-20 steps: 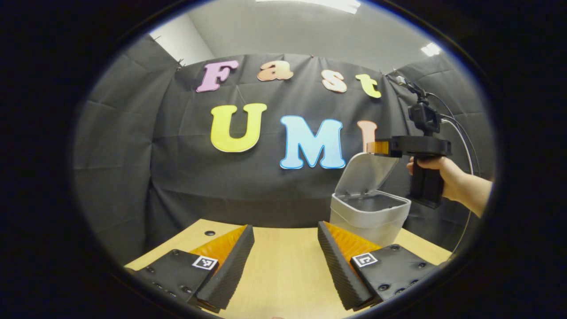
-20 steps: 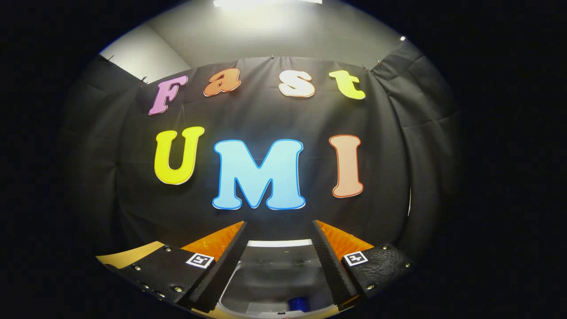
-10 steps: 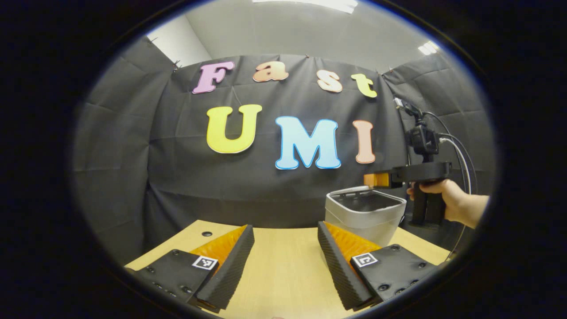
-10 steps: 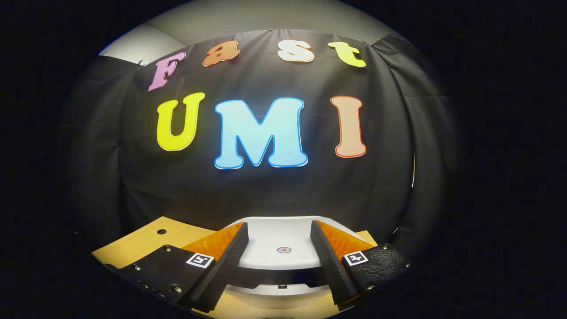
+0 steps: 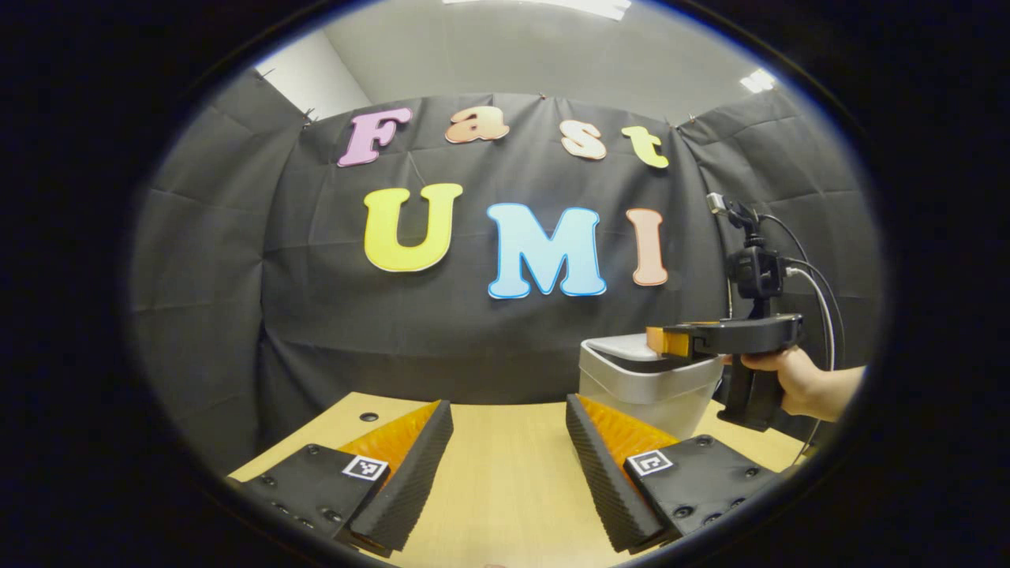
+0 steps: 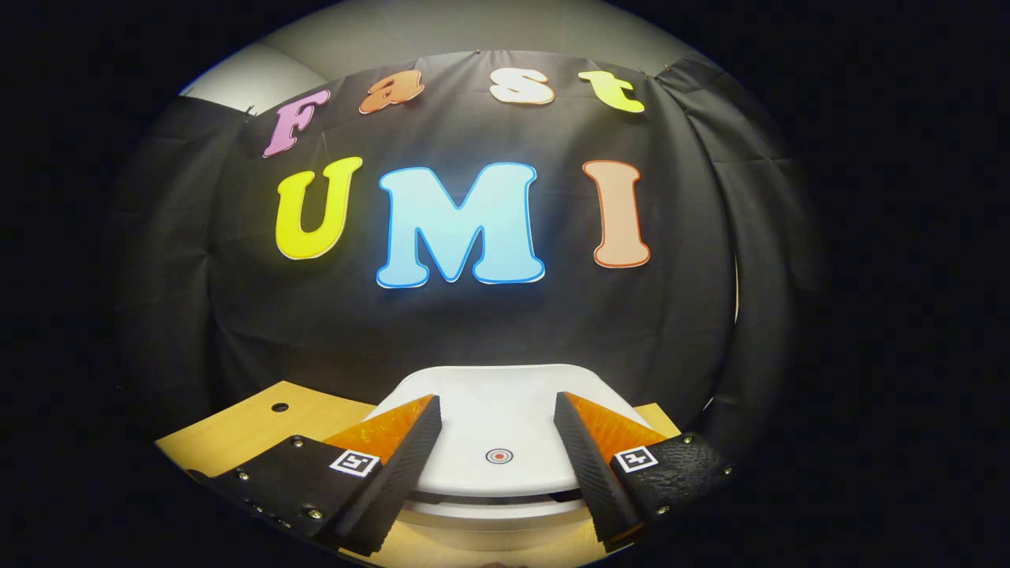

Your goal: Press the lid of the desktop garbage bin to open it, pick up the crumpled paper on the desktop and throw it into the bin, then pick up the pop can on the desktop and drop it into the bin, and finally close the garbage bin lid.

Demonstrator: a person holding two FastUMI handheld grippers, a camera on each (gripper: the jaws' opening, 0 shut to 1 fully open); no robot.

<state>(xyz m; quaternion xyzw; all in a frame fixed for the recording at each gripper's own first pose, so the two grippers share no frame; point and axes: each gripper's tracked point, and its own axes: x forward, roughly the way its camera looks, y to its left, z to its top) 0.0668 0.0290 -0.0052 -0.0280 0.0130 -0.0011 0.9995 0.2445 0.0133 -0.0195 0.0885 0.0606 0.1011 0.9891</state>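
Note:
The pale grey desktop bin (image 5: 641,388) stands at the back right of the wooden table (image 5: 505,489). Its white lid (image 6: 505,394), marked with a small red dot (image 6: 498,455), lies almost flat, and a thin dark gap shows along the front under it. My right gripper (image 6: 497,402) is open, its fingers (image 6: 394,442) spread low over the lid to either side of the dot. In the left gripper view the right gripper (image 5: 661,341) rests level on the lid (image 5: 611,345), held by a hand (image 5: 797,380). My left gripper (image 5: 505,430) hovers open over the bare table, holding nothing.
Black cloth walls close in the table at the back and on both sides. A small round hole (image 5: 368,416) sits near the table's far left edge. Cables (image 5: 821,284) loop behind the right gripper's handle.
The lid has swung from standing upright and open down to almost flat. My right gripper has come down with it and now lies on top. The left gripper has stayed put.

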